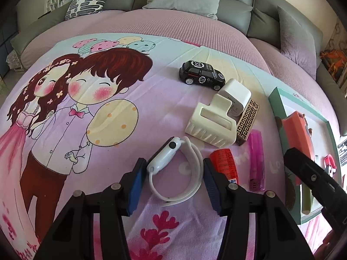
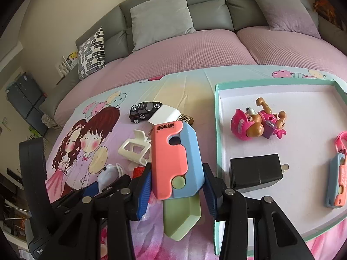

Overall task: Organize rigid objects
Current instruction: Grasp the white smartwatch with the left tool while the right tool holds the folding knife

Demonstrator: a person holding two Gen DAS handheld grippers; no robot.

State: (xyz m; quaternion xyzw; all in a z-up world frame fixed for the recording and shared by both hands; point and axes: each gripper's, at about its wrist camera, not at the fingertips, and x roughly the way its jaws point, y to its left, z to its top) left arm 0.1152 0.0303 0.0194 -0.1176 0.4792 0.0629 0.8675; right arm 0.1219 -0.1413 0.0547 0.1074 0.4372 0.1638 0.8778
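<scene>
Two claws are at work over the bed: my right claw (image 2: pixel 176 186) is clamped on the coral-and-blue toy knife (image 2: pixel 173 160), its green blade pointing back toward me, held just beside the left wall of the teal-rimmed tray (image 2: pixel 217 130). My left claw (image 1: pixel 172 184) straddles the white smartwatch (image 1: pixel 171 169) lying on the cartoon sheet (image 1: pixel 86 119); its left pad touches the watch body, its right pad meets the strap loop. Inside the tray lie a pink toy pup (image 2: pixel 256 122) and a black charger (image 2: pixel 256 172).
</scene>
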